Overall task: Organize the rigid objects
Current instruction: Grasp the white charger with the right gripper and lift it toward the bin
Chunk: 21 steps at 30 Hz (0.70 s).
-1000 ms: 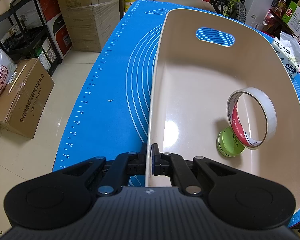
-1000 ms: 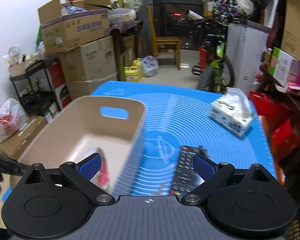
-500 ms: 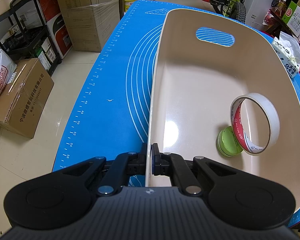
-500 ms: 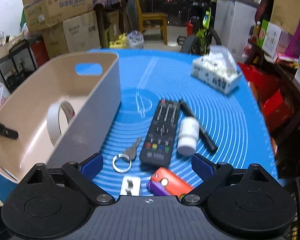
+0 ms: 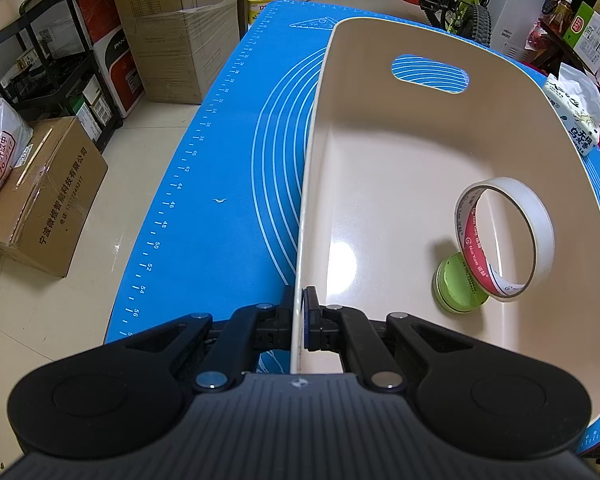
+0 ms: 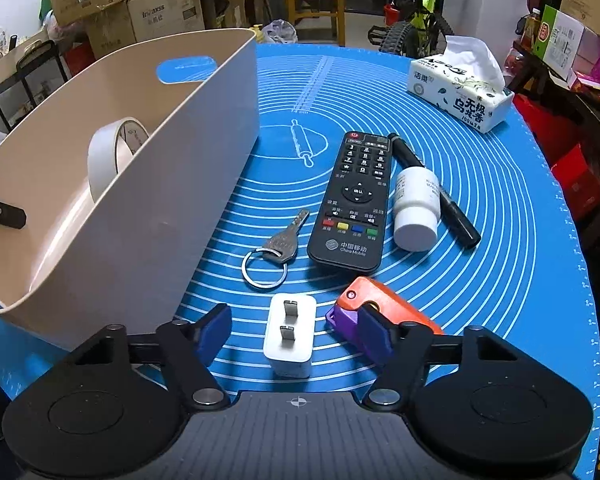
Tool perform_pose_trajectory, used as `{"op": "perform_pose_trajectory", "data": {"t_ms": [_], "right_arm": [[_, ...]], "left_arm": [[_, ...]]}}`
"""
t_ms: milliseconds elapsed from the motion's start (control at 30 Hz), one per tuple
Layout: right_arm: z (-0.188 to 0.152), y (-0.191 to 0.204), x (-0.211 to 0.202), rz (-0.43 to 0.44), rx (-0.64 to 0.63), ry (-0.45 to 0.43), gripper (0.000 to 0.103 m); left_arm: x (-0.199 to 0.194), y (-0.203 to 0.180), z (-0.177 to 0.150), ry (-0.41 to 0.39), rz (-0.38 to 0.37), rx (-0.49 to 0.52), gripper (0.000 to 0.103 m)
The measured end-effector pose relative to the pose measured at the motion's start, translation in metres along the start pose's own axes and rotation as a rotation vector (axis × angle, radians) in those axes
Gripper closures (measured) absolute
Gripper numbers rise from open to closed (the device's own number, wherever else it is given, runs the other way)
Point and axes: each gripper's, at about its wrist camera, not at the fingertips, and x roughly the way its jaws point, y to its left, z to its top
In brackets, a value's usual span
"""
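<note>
So far only a tape roll (image 5: 504, 240) and green tin (image 5: 458, 290) are binned. The bin (image 5: 380, 152) wall is clamped by the left gripper (image 5: 300, 320); the right gripper (image 6: 294, 330) jaws are closing around the charger (image 6: 289, 334), untouched. Remote (image 6: 354, 204), key (image 6: 278, 244), bottle (image 6: 416, 208), pen (image 6: 456, 208) remain on the desk (image 6: 520, 280).

"China Mobile" on remote (image 6: 352, 204)

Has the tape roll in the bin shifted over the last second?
Yes. The tape roll has rolled slightly right, uncovering more of the green tin on the bin floor.
</note>
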Motion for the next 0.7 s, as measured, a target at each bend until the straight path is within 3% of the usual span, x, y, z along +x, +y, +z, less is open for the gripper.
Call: {"op": "perform_pose_trajectory", "data": {"t_ms": [167,300,367,433,700], "right_arm": [[-0.0013,0.0005,0.0011,-0.011,-0.001,-0.006,0.038],[-0.0001,0.0015,0.0028,-0.007,-0.010,0.010,0.058],[-0.0012,0.0022,0.0051,-0.009,-0.010,0.024,0.059],[-0.0023,0.0027,0.0061,-0.008,-0.007,0.028,0.070],[-0.0014,0.0010,-0.0019,-0.026,-0.004,-0.015,0.071]], "left_arm": [[0.0001,0.0000,0.0000,0.000,0.000,0.000,0.098],[0.0000,0.0000,0.0000,0.000,-0.001,0.000,0.098],[0.0001,-0.0001,0.0000,0.000,-0.001,0.000,0.098],[0.0001,-0.0001,0.0000,0.000,-0.001,0.000,0.098],[0.0000,-0.0008,0.0002,0.000,-0.001,0.000,0.098]]}}
